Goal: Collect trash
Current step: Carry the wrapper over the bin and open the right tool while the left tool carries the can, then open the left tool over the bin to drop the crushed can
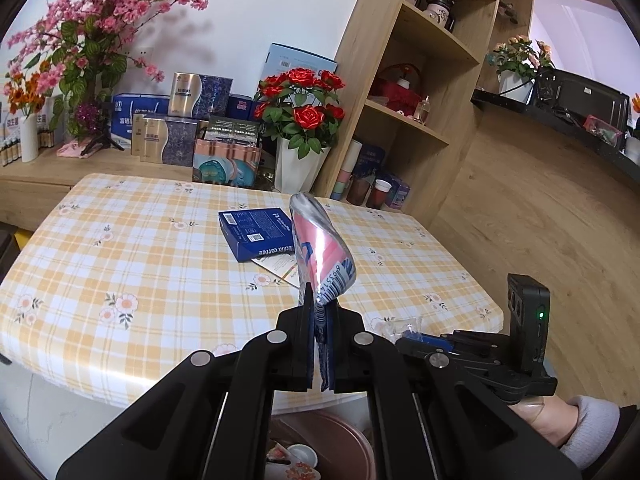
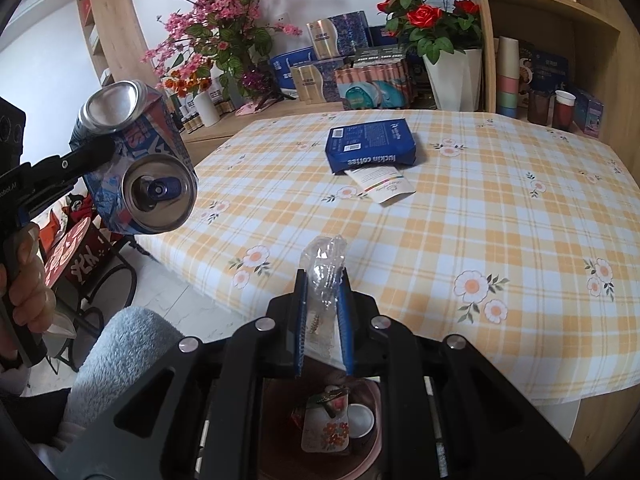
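My left gripper (image 1: 320,304) is shut on a crushed pink and blue drink can (image 1: 320,248), held in the air over the table's near edge; the can also shows in the right wrist view (image 2: 136,160). My right gripper (image 2: 324,280) is shut on a crumpled clear plastic wrapper (image 2: 326,264), also over the near edge. Below both grippers stands a pink trash bin (image 2: 372,452) holding a paper cup and wrappers; it also shows in the left wrist view (image 1: 344,436). A blue coffee box (image 2: 372,146) lies on a white sachet (image 2: 384,186) mid-table.
The table has a yellow checked cloth (image 2: 500,220). A white vase of red roses (image 2: 452,72), boxes and pink blossoms stand behind it. A wooden shelf unit (image 1: 420,92) with cups is at the right. A dark stool (image 2: 88,256) stands left of the table.
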Demonstrator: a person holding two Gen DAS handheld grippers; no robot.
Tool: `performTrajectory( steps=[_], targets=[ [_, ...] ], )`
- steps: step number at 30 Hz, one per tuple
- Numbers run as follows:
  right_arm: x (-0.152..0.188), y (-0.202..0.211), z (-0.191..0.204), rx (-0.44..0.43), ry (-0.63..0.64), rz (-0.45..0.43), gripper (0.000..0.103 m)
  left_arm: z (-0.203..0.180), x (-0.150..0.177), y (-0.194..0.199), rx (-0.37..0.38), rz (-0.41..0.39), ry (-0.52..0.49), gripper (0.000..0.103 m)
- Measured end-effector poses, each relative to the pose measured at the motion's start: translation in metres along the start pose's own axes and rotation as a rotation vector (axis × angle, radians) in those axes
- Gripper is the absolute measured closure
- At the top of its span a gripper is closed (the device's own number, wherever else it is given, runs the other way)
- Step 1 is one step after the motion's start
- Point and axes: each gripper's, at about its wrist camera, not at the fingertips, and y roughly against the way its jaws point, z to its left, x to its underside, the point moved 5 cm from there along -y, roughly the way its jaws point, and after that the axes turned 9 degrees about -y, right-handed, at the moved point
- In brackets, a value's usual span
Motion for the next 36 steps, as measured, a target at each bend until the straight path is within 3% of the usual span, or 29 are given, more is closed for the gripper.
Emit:
performTrajectory(
  steps=[19, 26, 28, 32, 33, 34, 36],
  targets=[
    [0.043, -0.009, 0.023, -0.061, 0.046, 0.113, 0.085, 0.001, 0.029, 0.02, -0.002, 0.023, 0.061, 0.098],
    [0.045, -0.014, 0.026, -0.071, 0.033, 0.115, 0.061, 0.001, 0.037, 0.014, 0.007, 0.041, 0.069, 0.098],
    [0.043, -0.012, 0.024, -0.073, 0.021, 0.1, 0.044, 0.001, 0.039, 0.014, 0.002, 0.043, 0.067, 0.098],
    [0.037, -0.007, 0.017, -0.069, 0.001, 0.078, 0.022, -0.003, 0.043, 0.013, 0.003, 0.051, 0.061, 0.098],
    [0.034, -0.004, 0.015, -0.067, -0.007, 0.063, 0.011, -0.004, 0.043, 0.013, 0.004, 0.051, 0.06, 0.098],
    [0.032, -0.001, 0.013, -0.067, -0.014, 0.048, 0.006, -0.005, 0.044, 0.013, 0.005, 0.052, 0.057, 0.098],
    [0.028, 0.003, 0.009, -0.063, -0.024, 0.029, 0.006, -0.009, 0.047, 0.012, 0.008, 0.058, 0.048, 0.098]
  ],
)
